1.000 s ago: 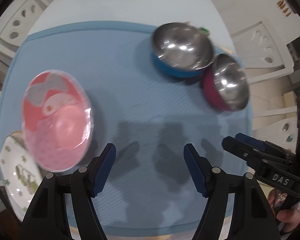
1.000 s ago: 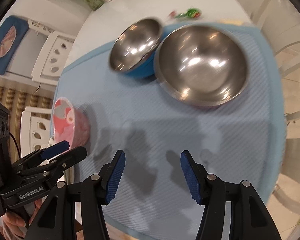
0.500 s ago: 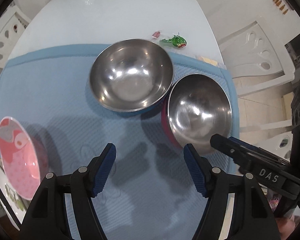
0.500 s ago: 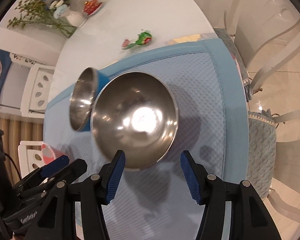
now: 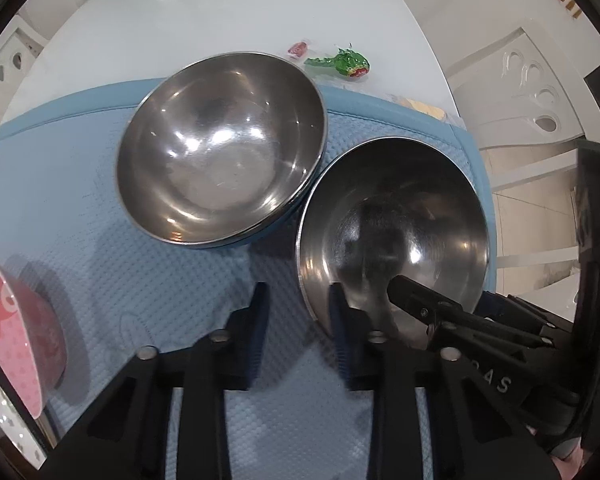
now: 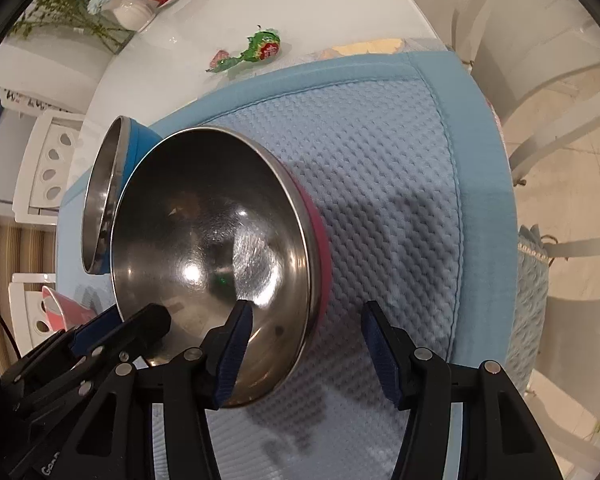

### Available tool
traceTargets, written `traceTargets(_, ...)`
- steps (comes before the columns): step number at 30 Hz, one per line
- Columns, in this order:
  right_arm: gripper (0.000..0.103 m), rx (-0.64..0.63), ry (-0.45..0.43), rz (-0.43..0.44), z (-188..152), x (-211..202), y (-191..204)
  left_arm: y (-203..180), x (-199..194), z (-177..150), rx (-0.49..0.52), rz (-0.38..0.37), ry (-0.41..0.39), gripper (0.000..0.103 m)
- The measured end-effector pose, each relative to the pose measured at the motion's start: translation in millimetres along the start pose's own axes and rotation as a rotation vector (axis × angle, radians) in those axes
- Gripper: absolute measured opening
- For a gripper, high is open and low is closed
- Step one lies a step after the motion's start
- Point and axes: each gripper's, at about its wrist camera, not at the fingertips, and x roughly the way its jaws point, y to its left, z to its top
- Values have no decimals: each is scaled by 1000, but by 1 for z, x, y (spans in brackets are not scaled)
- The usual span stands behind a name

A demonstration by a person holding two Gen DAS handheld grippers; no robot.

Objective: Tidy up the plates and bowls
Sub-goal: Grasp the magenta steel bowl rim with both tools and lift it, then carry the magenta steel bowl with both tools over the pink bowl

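Two steel-lined bowls stand side by side on a blue mat. The blue-sided bowl is at the left, also in the right wrist view. The pink-sided bowl is at the right, also in the right wrist view. My left gripper is open with its jaws narrowed, straddling the pink-sided bowl's near-left rim. My right gripper is open, its left finger inside the pink-sided bowl and its right finger outside the rim. A pink cartoon bowl sits at the mat's left edge.
A white patterned plate lies under the pink cartoon bowl. A green candy wrapper lies on the white table beyond the mat. A vase with flowers stands far back. White chairs surround the table.
Both grippers moved forward onto the pink-sided bowl's rim. The left gripper's jaws have narrowed. The pink cartoon bowl slid to the left edge of the left wrist view.
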Motion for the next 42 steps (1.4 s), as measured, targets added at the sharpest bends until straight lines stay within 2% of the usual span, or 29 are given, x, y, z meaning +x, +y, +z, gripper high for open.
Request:
traceTargets(1,47,-3,-2,-6,0,0,0,-1,3,0,4,-6,9,15)
traceTargets(4,37,-6,-4,-17,0,1,-1,2,9,0,-10,-14,21,12)
traceTargets(6,21,-6,-12,19,-2,0,0,4,11,-1,-17,-26,20,11)
traceTargets(11,20,5,-29,4,-6,-2,6,3,13,-1,-4,-23,21,11)
traceTargets(23,18,72,-36,36,-27,-6,4,7,7,-12,7,-34,26,11)
traceTargets(42,18,52,-33,30,-62,-17,30,30,-21,-43,16,-34,6,11)
